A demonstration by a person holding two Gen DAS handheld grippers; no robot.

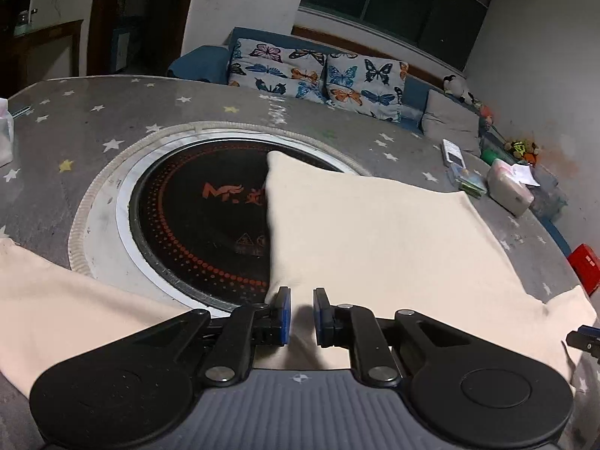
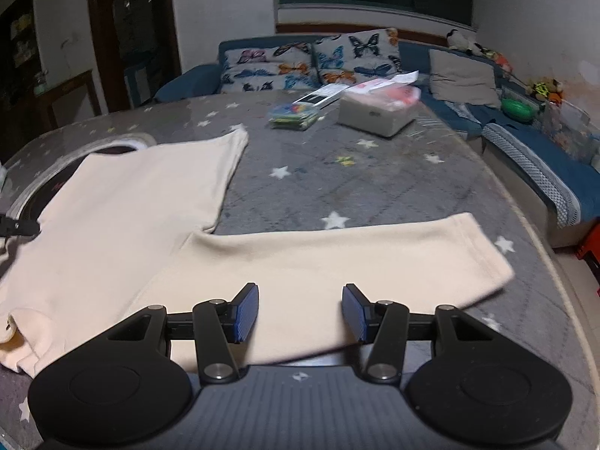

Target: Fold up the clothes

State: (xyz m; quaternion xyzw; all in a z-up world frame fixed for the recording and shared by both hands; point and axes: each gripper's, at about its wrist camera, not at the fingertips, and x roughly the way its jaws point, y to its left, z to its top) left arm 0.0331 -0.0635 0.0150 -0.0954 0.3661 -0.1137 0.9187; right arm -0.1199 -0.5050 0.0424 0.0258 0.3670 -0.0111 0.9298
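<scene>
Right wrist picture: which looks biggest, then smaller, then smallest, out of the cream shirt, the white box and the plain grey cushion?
1. Cream shirt, biggest by far, though it also lies nearest the camera.
2 and 3. White box and plain grey cushion look about alike. The cushion sits farther back on the sofa, so I won't rank them.

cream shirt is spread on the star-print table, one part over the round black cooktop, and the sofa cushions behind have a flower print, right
Not quite. The cushions on the sofa have a butterfly print, not flowers, as the left wrist view shows. The rest holds: the cream shirt lies spread on the star-print table, with one part over the round black cooktop.
</scene>
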